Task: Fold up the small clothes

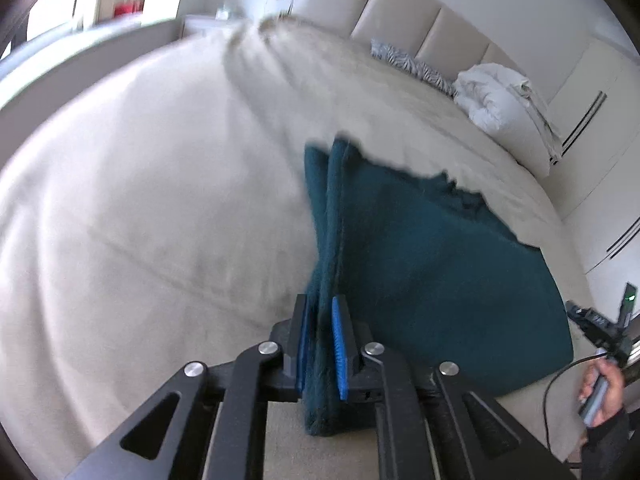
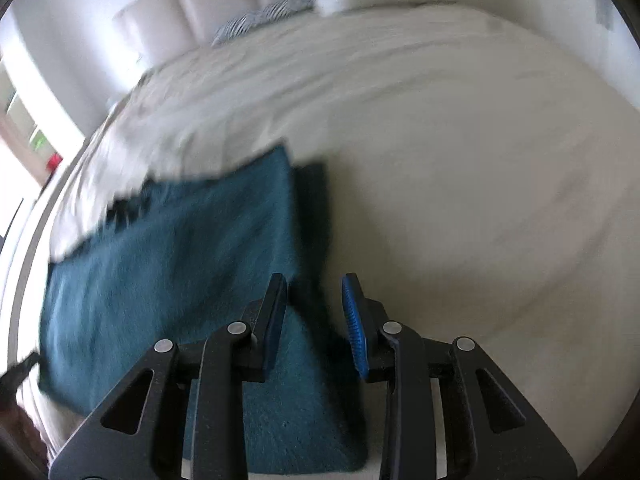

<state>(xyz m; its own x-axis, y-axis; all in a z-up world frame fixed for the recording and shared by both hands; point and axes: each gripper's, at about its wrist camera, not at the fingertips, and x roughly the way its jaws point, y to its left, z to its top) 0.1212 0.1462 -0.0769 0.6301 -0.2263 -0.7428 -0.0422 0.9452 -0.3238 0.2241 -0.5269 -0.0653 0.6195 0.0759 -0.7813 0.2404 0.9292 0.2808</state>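
Left wrist: left gripper (image 1: pixel 322 332) pinches teal cloth's (image 1: pixel 432 264) bunched edge.

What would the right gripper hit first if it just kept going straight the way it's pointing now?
Probably the teal cloth: its right edge lies just ahead of the open right gripper, between the fingers, with the bed cover beyond. Blur makes depth uncertain.

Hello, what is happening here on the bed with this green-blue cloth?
A person is folding a teal cloth on a beige bed, with a gripper in each hand. The left gripper is shut on a bunched edge of the cloth and lifts it. The right gripper is open above the cloth's other end and holds nothing. The fold is not finished yet.
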